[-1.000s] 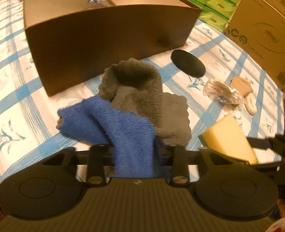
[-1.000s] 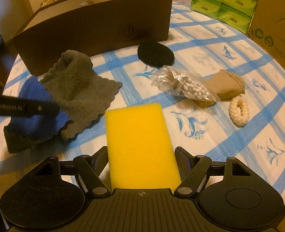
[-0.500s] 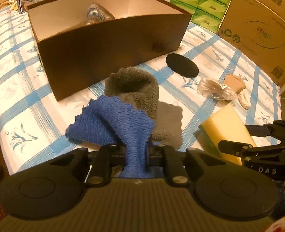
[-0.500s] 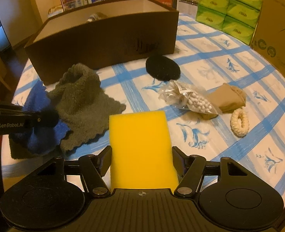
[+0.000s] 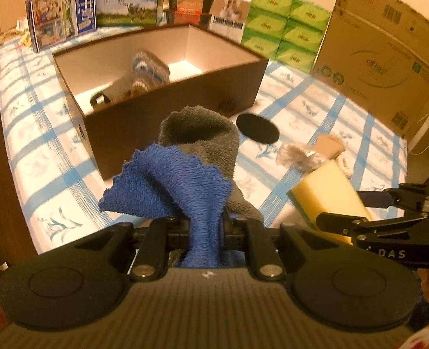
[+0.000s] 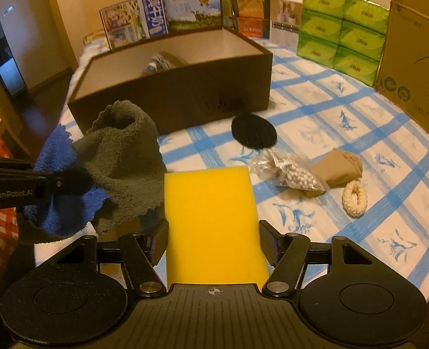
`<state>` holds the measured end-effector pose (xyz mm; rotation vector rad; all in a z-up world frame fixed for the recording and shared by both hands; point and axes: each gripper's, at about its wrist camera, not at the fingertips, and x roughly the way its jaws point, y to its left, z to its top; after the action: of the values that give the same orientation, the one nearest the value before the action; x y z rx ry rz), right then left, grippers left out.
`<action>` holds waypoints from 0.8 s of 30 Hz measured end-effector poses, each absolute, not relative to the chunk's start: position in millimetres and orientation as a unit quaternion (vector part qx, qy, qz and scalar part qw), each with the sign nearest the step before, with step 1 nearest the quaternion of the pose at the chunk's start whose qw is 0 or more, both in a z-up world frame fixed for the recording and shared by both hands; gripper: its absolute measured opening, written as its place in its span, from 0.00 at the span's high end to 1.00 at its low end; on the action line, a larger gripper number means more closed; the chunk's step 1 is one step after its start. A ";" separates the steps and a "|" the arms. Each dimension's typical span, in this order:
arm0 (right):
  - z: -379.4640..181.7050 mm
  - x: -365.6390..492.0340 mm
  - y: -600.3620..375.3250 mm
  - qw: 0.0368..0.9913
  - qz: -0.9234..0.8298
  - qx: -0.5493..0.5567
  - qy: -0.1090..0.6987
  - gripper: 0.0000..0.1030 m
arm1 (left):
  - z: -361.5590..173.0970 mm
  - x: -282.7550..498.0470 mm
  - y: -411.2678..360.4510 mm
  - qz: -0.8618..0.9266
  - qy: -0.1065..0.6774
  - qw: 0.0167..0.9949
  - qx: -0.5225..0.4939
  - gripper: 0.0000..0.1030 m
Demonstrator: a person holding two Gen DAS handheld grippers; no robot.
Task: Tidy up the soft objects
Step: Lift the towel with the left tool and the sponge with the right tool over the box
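Cloths (image 5: 191,180): 2, left gripper (image 5: 205,232) | sponge (image 6: 211,221): 1, right gripper (image 6: 214,244)

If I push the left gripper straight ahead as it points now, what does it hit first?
Probably the near wall of the brown box. The left gripper, shut on the blue towel and grey towel, points at it; depth is unclear.

The open box (image 6: 185,93) stood at the back of the bench (image 6: 359,133), cartons (image 6: 342,29) behind it. Before it lay a round pad (image 6: 254,131); nearer and rightward, a bead bag (image 6: 290,173), folded cloth (image 6: 341,168) and ring (image 6: 354,195).
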<state>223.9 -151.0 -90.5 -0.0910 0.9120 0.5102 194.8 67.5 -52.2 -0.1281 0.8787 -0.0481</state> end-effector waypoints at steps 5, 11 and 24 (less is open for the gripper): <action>-76.1 220.8 -149.8 0.871 0.251 -0.038 0.421 0.38 | -25.8 186.3 70.8 -0.021 0.399 0.915 -0.059 0.87; -49.5 226.9 -141.6 0.880 0.266 -0.030 0.392 0.38 | 5.6 187.1 77.9 -0.014 0.366 0.929 -0.057 0.87; 5.2 264.5 -111.6 0.897 0.294 -0.022 0.328 0.38 | 49.4 223.6 93.6 -0.001 0.309 0.950 -0.043 0.87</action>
<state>264.5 -111.6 5.2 -0.0454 0.6788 0.6099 223.6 93.6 49.4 -0.0881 0.6293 -0.0012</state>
